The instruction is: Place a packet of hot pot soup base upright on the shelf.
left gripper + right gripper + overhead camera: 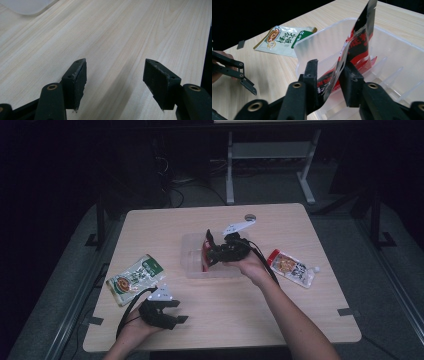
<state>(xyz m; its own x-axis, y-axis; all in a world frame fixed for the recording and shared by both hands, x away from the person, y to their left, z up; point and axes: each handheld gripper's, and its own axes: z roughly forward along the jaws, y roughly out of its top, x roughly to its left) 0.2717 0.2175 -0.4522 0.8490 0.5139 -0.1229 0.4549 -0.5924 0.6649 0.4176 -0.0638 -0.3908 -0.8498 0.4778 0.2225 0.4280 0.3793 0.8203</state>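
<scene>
A red and black packet stands upright in a clear plastic bin with dividers, at the middle of the table. My right gripper straddles the packet's lower part with its jaws apart, so it is open and the thin packet sits loosely between them. From above, the right gripper reaches into the bin from the right, with the red packet at its tips. My left gripper rests near the table's front left. Its jaws stand wide open over bare wood, and the left gripper holds nothing.
A green and white packet lies flat left of the bin, just beyond the left hand. An orange and white spouted pouch lies to the bin's right. A small round object sits near the far edge. The floor around is dark.
</scene>
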